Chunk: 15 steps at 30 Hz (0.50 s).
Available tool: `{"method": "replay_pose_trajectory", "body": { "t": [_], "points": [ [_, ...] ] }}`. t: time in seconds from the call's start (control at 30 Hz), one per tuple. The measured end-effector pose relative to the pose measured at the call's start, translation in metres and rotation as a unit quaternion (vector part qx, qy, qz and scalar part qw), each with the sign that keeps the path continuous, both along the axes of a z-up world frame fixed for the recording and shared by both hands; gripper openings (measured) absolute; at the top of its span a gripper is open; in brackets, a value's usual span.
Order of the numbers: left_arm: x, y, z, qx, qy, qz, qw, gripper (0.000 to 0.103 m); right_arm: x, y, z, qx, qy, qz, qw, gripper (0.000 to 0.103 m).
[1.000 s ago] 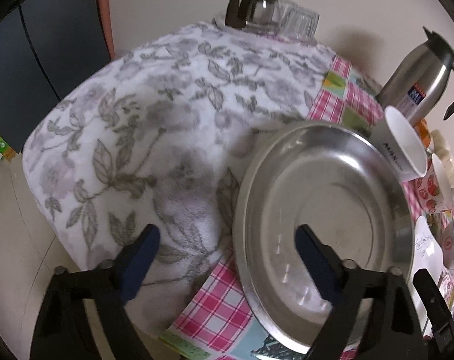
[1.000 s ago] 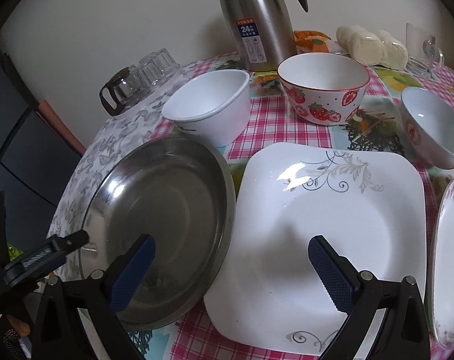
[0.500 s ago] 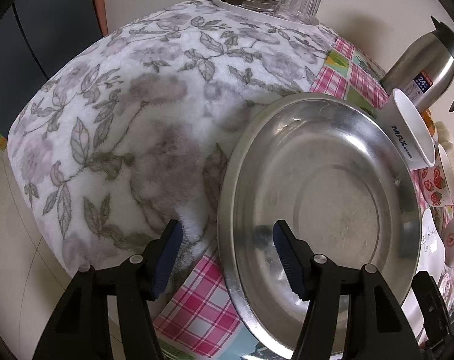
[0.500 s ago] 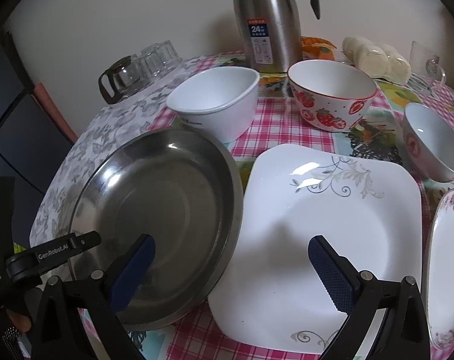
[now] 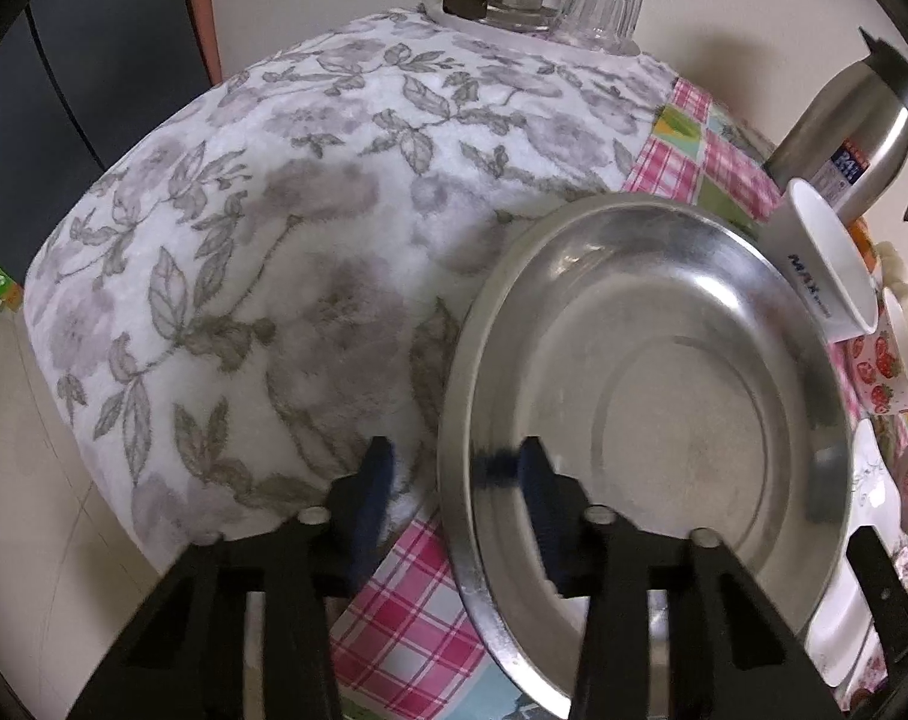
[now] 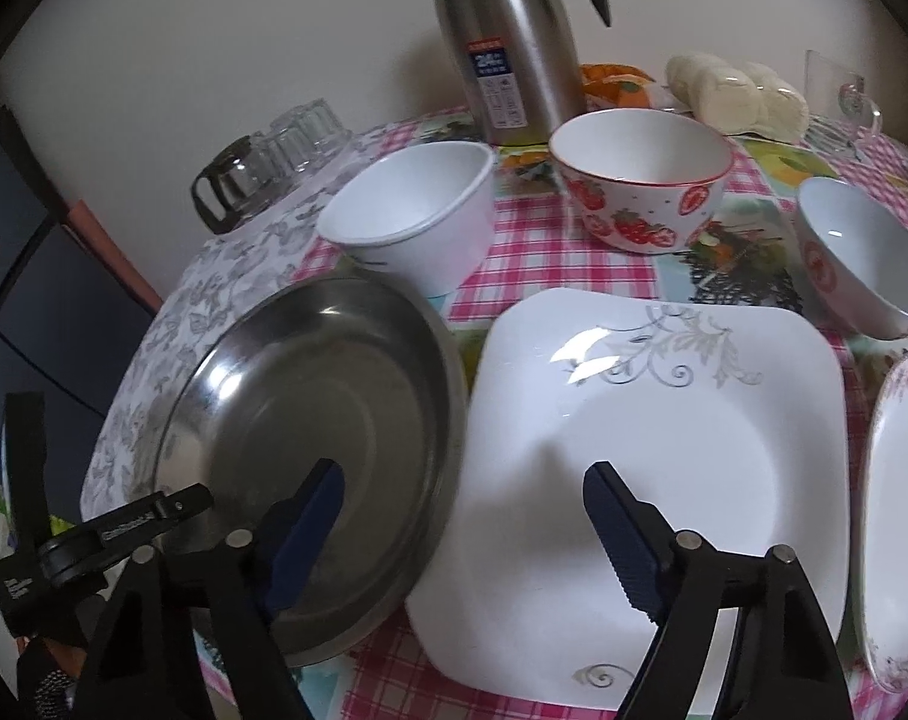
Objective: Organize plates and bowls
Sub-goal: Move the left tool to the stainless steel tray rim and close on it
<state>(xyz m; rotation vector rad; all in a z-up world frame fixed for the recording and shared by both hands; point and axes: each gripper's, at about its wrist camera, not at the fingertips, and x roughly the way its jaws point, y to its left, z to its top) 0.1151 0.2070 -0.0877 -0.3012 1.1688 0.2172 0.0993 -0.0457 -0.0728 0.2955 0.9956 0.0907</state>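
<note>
We are closing the left claw (image 5: 454,480) around the near-left rim of the steel plate (image 5: 664,396); one finger is sitting inside the rim, the other outside, and the pads are not yet pressing. The plate is lying at the worktop's (image 6: 526,252) left edge, partly over a flowered cloth (image 5: 261,252), with a plain white bowl (image 6: 417,216) at its one o'clock. Our right claw (image 6: 460,534) is still wide but narrowing, holding nothing, above the gap between the steel plate and the square white plate (image 6: 664,420) at three o'clock.
</note>
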Motion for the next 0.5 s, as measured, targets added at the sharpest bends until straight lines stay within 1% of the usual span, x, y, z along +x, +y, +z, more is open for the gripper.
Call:
{"method": "replay_pose_trajectory", "body": {
  "t": [0.03, 0.07, 0.13, 0.33, 0.5],
  "points": [
    [-0.001, 0.001, 0.001, -0.009, -0.005, -0.001, 0.9999, 0.026, 0.0, 0.001, 0.0, 0.0, 0.0, 0.002, 1.0, 0.083],
    [-0.001, 0.002, 0.001, -0.017, -0.01, -0.001, 0.9998, 0.02, 0.0, 0.003, 0.0, -0.001, 0.0, 0.003, 1.0, 0.081],
    [-0.002, 0.001, 0.002, -0.018, -0.016, -0.002, 0.9997, 0.02, 0.001, 0.006, -0.001, 0.001, 0.0, 0.009, 1.0, 0.078],
    [-0.012, 0.008, 0.002, -0.024, -0.026, 0.012, 0.9993, 0.018, 0.001, 0.012, -0.002, 0.0, 0.0, 0.017, 1.0, 0.078],
    [-0.019, 0.022, 0.004, -0.025, -0.031, 0.036, 0.9986, 0.018, 0.001, 0.021, 0.005, 0.0, -0.013, 0.026, 1.0, 0.078]
  ]
}}
